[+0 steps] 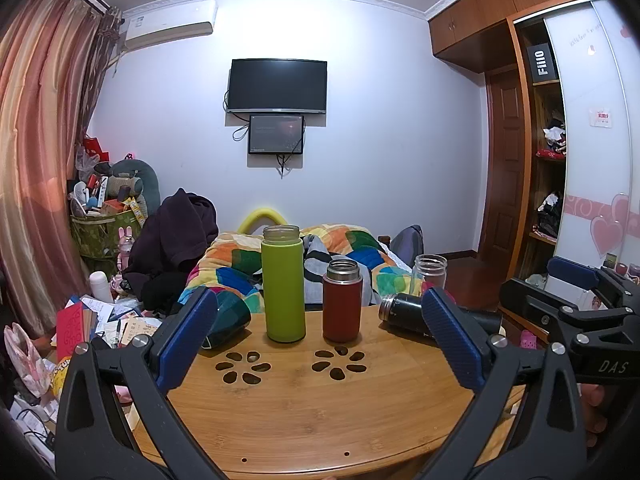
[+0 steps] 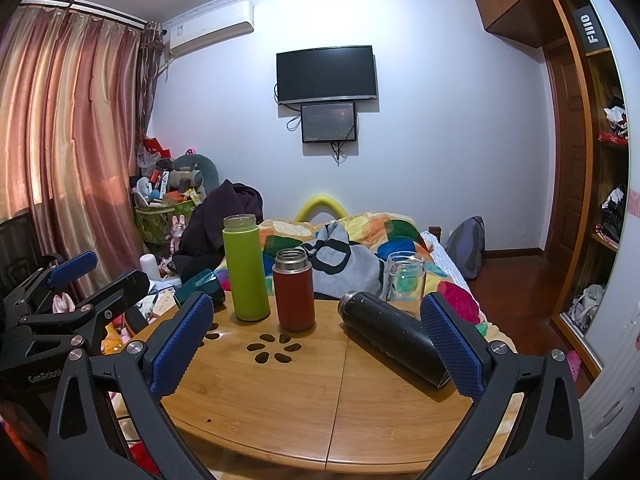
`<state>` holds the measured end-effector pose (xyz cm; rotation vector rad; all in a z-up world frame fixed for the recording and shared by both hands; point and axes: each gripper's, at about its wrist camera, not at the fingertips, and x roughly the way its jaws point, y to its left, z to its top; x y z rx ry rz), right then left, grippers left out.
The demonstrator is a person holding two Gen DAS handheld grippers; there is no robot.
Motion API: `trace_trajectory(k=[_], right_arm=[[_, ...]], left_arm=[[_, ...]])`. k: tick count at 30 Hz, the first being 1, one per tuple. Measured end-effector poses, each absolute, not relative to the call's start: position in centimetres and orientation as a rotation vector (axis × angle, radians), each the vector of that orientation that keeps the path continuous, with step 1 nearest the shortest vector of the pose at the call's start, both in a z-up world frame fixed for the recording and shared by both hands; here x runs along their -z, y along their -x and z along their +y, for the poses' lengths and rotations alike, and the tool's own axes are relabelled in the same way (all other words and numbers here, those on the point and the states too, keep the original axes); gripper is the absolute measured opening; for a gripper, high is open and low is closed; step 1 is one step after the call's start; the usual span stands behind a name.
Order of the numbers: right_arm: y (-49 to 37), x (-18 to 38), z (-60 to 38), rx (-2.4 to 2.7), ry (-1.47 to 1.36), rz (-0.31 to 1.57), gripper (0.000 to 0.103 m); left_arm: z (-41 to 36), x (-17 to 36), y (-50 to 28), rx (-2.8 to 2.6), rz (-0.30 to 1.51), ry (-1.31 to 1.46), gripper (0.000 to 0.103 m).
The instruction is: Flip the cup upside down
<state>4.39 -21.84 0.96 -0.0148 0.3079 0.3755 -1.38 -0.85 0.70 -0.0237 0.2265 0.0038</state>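
On the round bamboo table [image 1: 304,420] [image 2: 280,400] stand a tall green cup [image 1: 283,284] [image 2: 245,268], a shorter red cup [image 1: 342,301] [image 2: 293,289] and a clear glass jar [image 1: 430,272] [image 2: 403,280], all upright with open mouths. A black cup [image 1: 404,312] [image 2: 394,338] lies on its side at the right. A dark teal cup [image 1: 226,320] [image 2: 202,284] lies tipped at the left. My left gripper [image 1: 320,340] is open and empty, short of the cups. My right gripper [image 2: 316,344] is open and empty, its right finger [image 2: 452,348] beside the black cup.
A bed with a colourful quilt [image 1: 340,252] lies behind the table. Clutter, papers and a basket [image 1: 100,232] fill the floor at the left. A wardrobe [image 1: 540,140] stands at the right. The right gripper shows in the left wrist view [image 1: 580,308].
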Motion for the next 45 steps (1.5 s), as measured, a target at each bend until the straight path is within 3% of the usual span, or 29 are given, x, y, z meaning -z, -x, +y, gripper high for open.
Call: trace_trajectory(k=[35, 45], right_arm=[[-4.3, -0.9, -21.8, -0.376, 0.015, 0.305, 0.103], [-6.0, -0.5, -23.3, -0.344, -0.007, 0.343, 0.103]], left_arm=[[-1.0, -0.8, 1.0, 0.0, 0.234, 0.034, 0.103], [-1.5, 2.5, -6.0, 0.014, 0.351, 0.036, 0.103]])
